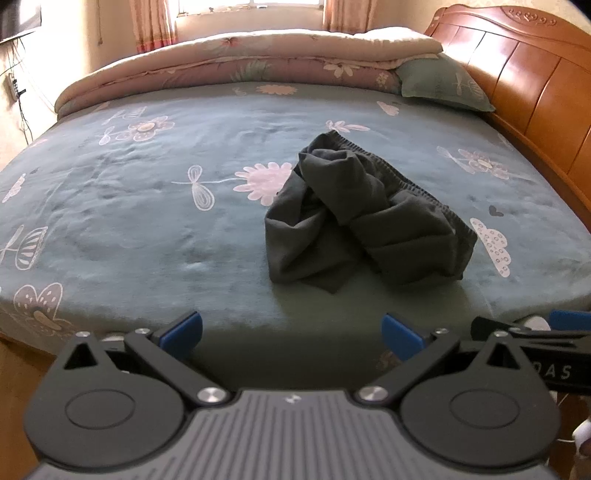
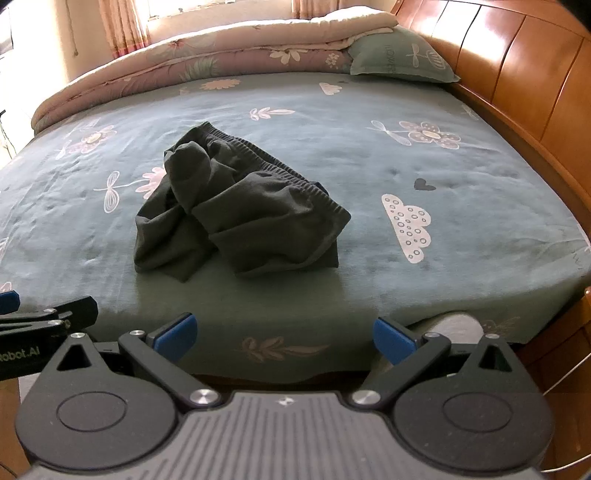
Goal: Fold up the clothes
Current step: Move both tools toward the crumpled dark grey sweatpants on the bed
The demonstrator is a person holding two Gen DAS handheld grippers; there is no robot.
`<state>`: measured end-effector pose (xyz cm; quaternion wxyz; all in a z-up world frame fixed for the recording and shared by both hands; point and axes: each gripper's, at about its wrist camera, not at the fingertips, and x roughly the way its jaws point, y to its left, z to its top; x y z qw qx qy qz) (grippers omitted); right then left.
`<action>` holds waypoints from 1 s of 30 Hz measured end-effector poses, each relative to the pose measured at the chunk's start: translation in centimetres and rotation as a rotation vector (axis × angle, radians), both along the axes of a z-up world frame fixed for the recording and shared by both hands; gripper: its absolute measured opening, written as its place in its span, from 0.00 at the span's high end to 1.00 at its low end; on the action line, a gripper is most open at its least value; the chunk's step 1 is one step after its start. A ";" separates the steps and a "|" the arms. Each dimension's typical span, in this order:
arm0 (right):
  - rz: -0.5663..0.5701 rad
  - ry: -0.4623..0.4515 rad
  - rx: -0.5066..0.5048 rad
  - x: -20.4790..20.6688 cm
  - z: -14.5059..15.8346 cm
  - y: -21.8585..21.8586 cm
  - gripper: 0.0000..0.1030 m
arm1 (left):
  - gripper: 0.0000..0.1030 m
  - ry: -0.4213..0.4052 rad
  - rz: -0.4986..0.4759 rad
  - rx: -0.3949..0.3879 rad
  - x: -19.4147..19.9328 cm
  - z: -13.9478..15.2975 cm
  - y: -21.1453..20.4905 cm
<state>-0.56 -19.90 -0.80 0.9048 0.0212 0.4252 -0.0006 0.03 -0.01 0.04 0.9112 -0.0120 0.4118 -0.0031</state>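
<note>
— On the bed [image 1: 129, 192], what lies there?

— Dark shorts [image 1: 365, 214], crumpled in a heap on the blue-green sheet with its flower and cloud prints. The ribbed waistband runs along the far right side of the heap; the legs are bunched and twisted toward the near left.

— Where on the bed is the heap?

— Nearer the near edge than the far one. From the left wrist it sits right of centre; from the right wrist, left of centre. A pink flower print shows just left of the shorts, a white cloud print to the right.

— And the grippers?

— Both hang at the near edge of the bed, apart from the shorts. The left gripper [image 1: 291, 334] has its jaws wide, nothing between the blue pads. The right gripper [image 2: 282, 338] is the same: jaws wide, empty. Each shows in the edge of the other's view, side by side.

— What else?

— A folded quilt [image 1: 229, 59] lies along the far side, a green pillow [image 1: 439, 85] at the far right against the wooden headboard [image 1: 524, 74]. Curtains [image 1: 151, 22] hang at a bright window beyond.
</note>
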 end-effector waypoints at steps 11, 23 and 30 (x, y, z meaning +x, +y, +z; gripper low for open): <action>-0.002 0.009 0.018 0.2 0.0 -0.1 0.00 | 0.00 -0.012 0.007 -0.006 -0.2 -0.8 0.1; -0.007 0.010 0.022 0.5 0.1 0.1 0.00 | 0.00 0.009 0.023 -0.016 0.3 -0.7 0.5; -0.002 0.013 0.019 0.6 0.3 0.1 0.00 | 0.00 0.010 0.034 -0.025 0.4 -0.5 0.7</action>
